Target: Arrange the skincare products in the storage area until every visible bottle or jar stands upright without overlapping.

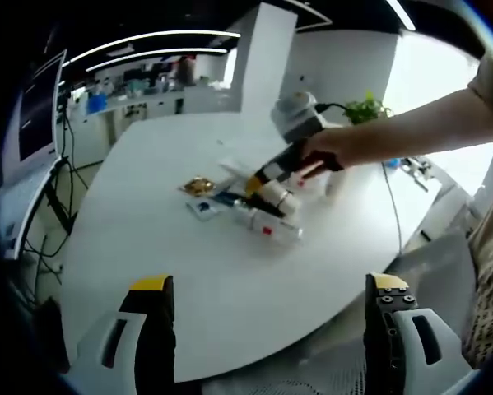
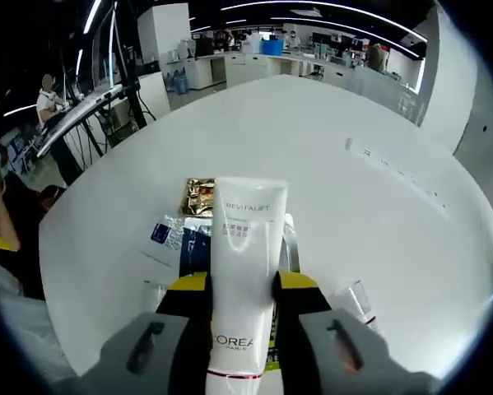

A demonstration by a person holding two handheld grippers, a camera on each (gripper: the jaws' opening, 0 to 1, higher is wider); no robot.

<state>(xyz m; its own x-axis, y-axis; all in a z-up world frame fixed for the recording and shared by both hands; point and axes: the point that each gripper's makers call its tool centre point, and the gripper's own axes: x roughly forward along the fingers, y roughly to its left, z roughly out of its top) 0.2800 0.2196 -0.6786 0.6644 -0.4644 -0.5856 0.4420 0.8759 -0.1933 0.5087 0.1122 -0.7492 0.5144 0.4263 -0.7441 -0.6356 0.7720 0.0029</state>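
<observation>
While your right gripper (image 2: 242, 309) pinches the white tube (image 2: 244, 271) between its yellow-tipped jaws at the bottom centre of the right gripper view, the tube runs straight up the frame with its crimped flat end farthest from you. That hold near the cap end looks chosen so you can tip the tube and stand it on its cap. Your left gripper (image 1: 271, 317) sits at the bottom of the left gripper view with its jaws spread wide and nothing between them, held back off the table (image 1: 147, 239) edge, probably waiting to steady whatever you set down.

Just past the tube in the right gripper view, a gold sachet (image 2: 199, 196) and a blue-and-white sachet (image 2: 168, 234) lie flat on the table, and a small clear bottle (image 2: 360, 300) lies on its side at lower right. In the middle of the left gripper view, the cluster of products (image 1: 246, 210) lies near your right hand (image 1: 332, 152), still jumbled, so most of the arranging seems yet to do. Beyond, at upper right, stands a potted plant (image 1: 365, 109).
</observation>
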